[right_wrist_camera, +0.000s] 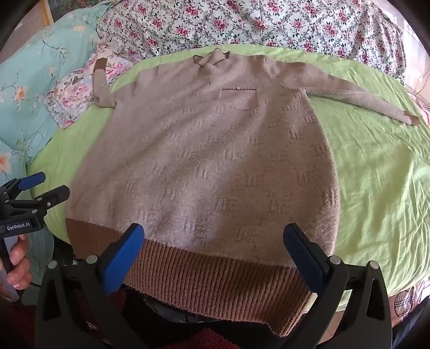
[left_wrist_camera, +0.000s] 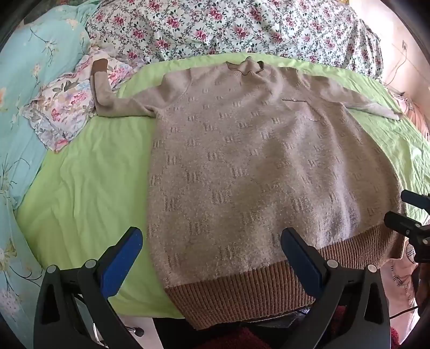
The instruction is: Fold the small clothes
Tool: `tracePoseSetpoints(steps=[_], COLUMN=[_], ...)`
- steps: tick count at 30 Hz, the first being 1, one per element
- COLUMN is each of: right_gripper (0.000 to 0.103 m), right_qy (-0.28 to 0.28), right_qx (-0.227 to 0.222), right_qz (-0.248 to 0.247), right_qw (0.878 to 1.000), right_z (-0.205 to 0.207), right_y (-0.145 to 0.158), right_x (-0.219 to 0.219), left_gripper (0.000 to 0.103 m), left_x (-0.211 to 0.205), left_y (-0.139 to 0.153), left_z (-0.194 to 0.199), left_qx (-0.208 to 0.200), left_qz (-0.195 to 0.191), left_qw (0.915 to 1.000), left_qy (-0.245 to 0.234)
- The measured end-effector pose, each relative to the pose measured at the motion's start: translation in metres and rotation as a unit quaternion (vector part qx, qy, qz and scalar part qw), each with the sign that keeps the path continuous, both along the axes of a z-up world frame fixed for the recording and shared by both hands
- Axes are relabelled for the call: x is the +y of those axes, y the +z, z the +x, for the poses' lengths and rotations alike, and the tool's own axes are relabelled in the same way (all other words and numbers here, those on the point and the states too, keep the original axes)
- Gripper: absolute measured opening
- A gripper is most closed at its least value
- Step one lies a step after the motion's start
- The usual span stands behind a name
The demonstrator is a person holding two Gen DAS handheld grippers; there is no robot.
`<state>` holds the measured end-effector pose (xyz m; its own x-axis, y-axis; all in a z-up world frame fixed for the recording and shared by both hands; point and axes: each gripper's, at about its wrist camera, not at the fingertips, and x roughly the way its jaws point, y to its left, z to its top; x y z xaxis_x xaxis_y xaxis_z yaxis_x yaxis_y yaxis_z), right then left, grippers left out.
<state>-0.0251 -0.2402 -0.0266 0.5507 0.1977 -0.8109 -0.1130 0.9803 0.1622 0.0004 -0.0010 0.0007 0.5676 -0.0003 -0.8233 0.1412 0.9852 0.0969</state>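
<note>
While it lies spread flat on the green sheet (left_wrist_camera: pixel 88 171) of the bed, filling the middle of both frames, the sweater (left_wrist_camera: pixel 242 161) shows a fuzzy beige knit with a repeated darker woven motif. Its ribbed brown hem (left_wrist_camera: pixel 242 290) hangs over the bed's near edge at the bottom of the frames, and a small pocket (right_wrist_camera: pixel 237 98) sits below the collar. Both sleeves stretch sideways, the left one bent upward onto a floral pillow (left_wrist_camera: pixel 61 107). A rumpled flowered quilt (left_wrist_camera: pixel 228 24) fills the top. The left claw (left_wrist_camera: pixel 212 257) and the right claw (right_wrist_camera: pixel 215 255) hover with blue pads wide apart, empty.
</note>
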Motion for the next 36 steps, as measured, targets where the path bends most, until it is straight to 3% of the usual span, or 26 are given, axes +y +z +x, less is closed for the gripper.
tracePoseSetpoints(steps=[29,36], right_gripper=[0.103,0.103], right_qy=[0.002,0.0], right_qx=[-0.003,0.001], right_qz=[0.007,0.023], right_qw=[1.0,1.0], right_z=[0.004,0.008], right_y=[0.0,0.001], right_x=[-0.003,-0.006], left_gripper=[0.103,0.103], left_x=[0.004,0.003], left_y=[-0.002,-0.001], left_z=[0.006,0.007], left_qx=[0.008,-0.005], left_qz=[0.004,-0.001], left_qw=[0.9999,1.0], left_qy=[0.01,0.007])
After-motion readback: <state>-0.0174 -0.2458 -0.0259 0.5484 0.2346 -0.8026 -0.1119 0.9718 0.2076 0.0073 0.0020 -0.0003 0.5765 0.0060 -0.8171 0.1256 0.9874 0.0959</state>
